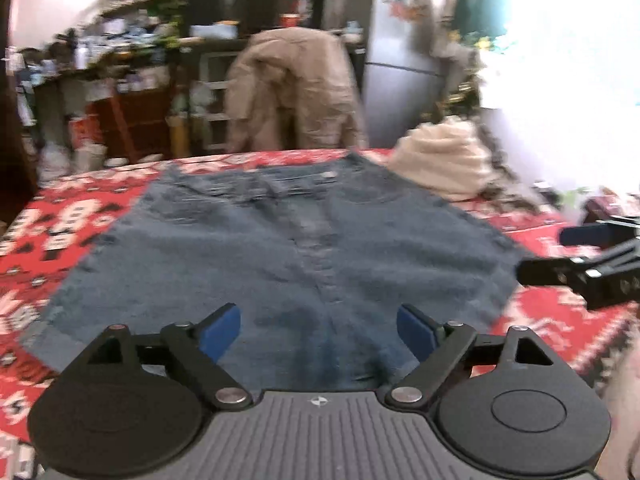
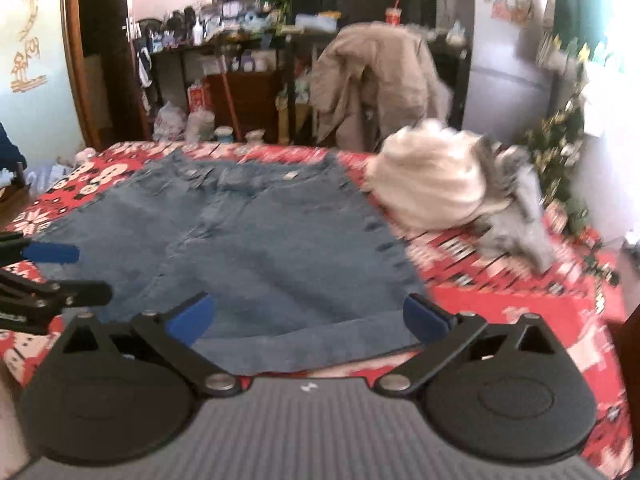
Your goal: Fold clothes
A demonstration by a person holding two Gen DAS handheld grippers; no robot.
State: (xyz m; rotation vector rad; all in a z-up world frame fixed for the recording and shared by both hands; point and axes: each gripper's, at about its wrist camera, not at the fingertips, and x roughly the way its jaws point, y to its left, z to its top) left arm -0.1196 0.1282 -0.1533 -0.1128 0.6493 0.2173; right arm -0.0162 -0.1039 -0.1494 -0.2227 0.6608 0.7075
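Denim, blue and faded: jeans (image 1: 280, 248) spread flat across the red patterned cloth (image 1: 60, 216), waistband at the far edge, near end folded over into a doubled layer right in front of both tools. Left gripper (image 1: 319, 332) hanging just above that near edge with blue pads (image 1: 220, 330) spread wide and nothing pinched, right gripper (image 2: 308, 316) same deal over the folded hem, jaws gaping and empty. Cream bundle (image 2: 428, 184) with a grey garment (image 2: 520, 216) dumped beside the jeans on the right, tan jacket (image 1: 292, 88) draped behind the far edge, everything a bit blurry.
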